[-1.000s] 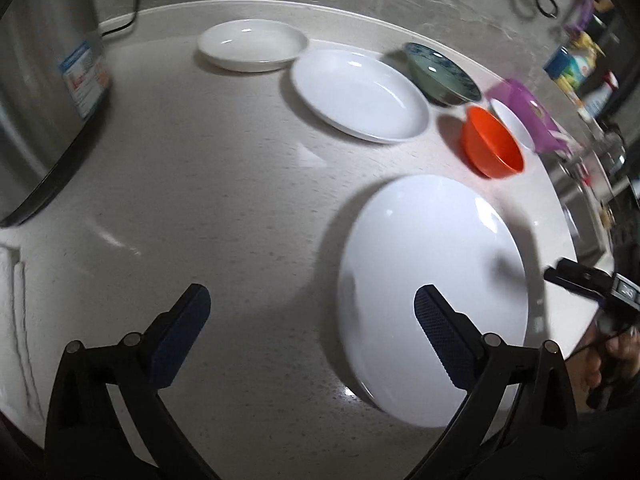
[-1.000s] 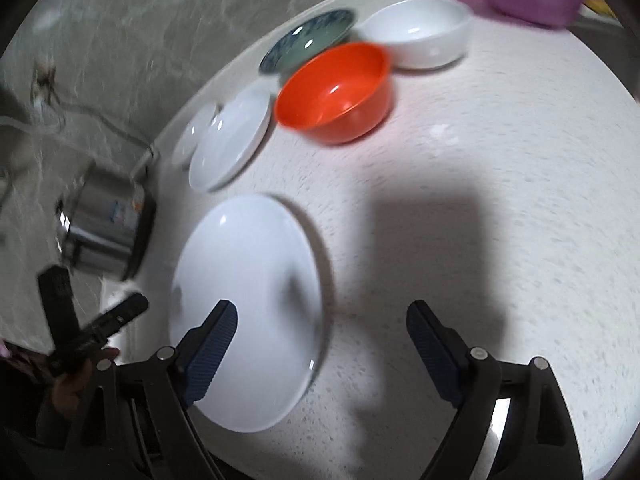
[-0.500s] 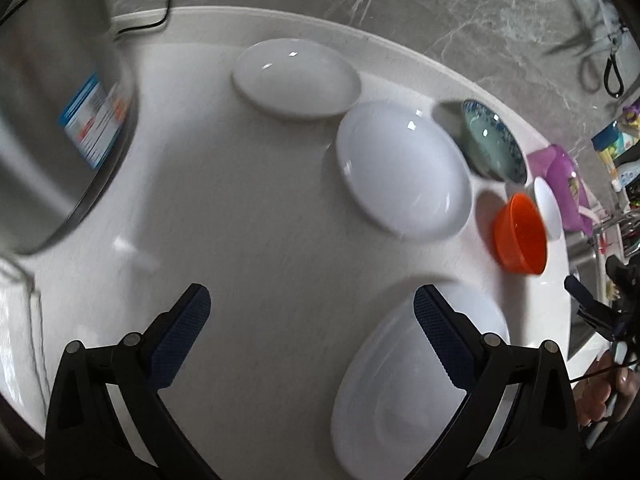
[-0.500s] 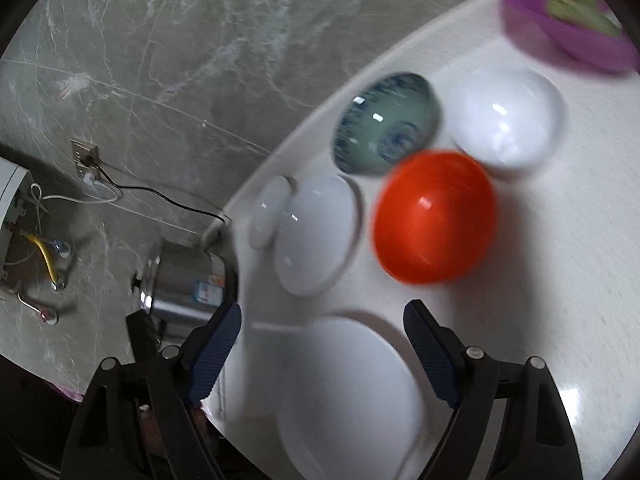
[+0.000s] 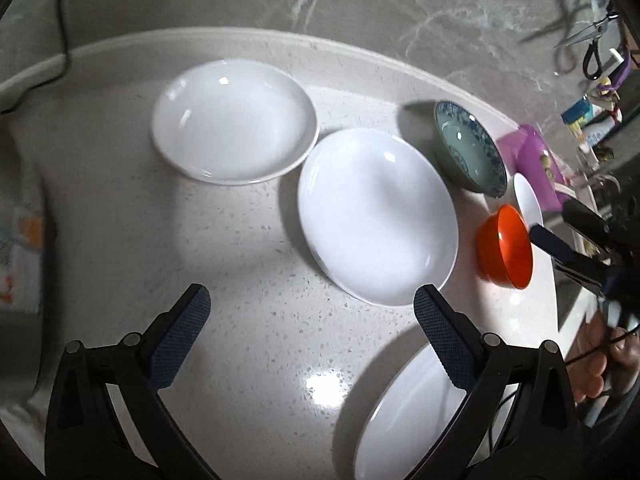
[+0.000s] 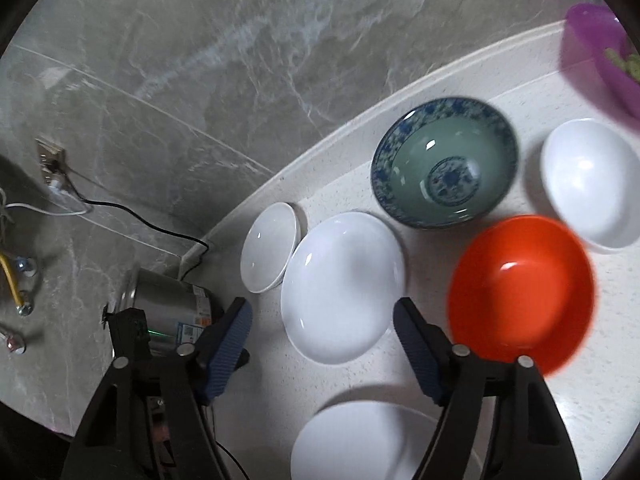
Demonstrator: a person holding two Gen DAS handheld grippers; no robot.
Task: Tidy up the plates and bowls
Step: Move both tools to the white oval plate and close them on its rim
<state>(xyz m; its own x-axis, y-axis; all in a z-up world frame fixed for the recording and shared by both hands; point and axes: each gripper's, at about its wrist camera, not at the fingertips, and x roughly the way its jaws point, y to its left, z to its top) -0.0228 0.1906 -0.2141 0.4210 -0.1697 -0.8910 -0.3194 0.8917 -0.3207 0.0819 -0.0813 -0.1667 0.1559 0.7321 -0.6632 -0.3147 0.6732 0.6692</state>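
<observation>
On the pale speckled counter [image 5: 248, 320] lie a small white dish [image 5: 234, 120] at the back, a medium white plate [image 5: 378, 216] beside it, and a large white plate [image 5: 416, 420] nearest me. A blue-green patterned bowl [image 6: 444, 164], an orange bowl [image 6: 520, 292] and a white bowl [image 6: 592, 184] stand to the right. My left gripper [image 5: 308, 320] is open and empty above the counter, short of the medium plate. My right gripper [image 6: 324, 340] is open and empty, hovering over the medium plate [image 6: 342, 288] and left of the orange bowl.
A steel pot [image 6: 172, 312] stands at the counter's left end with a black cord [image 6: 132, 216] behind it. A purple container [image 6: 600, 60] sits at the far right. A marble wall [image 5: 360, 4] backs the counter. The counter's right edge runs just past the bowls.
Both grippers have lifted and swung toward the back of the counter. The large plate has slid to the bottom of both views; the small dish, medium plate and bowls now fill them.
</observation>
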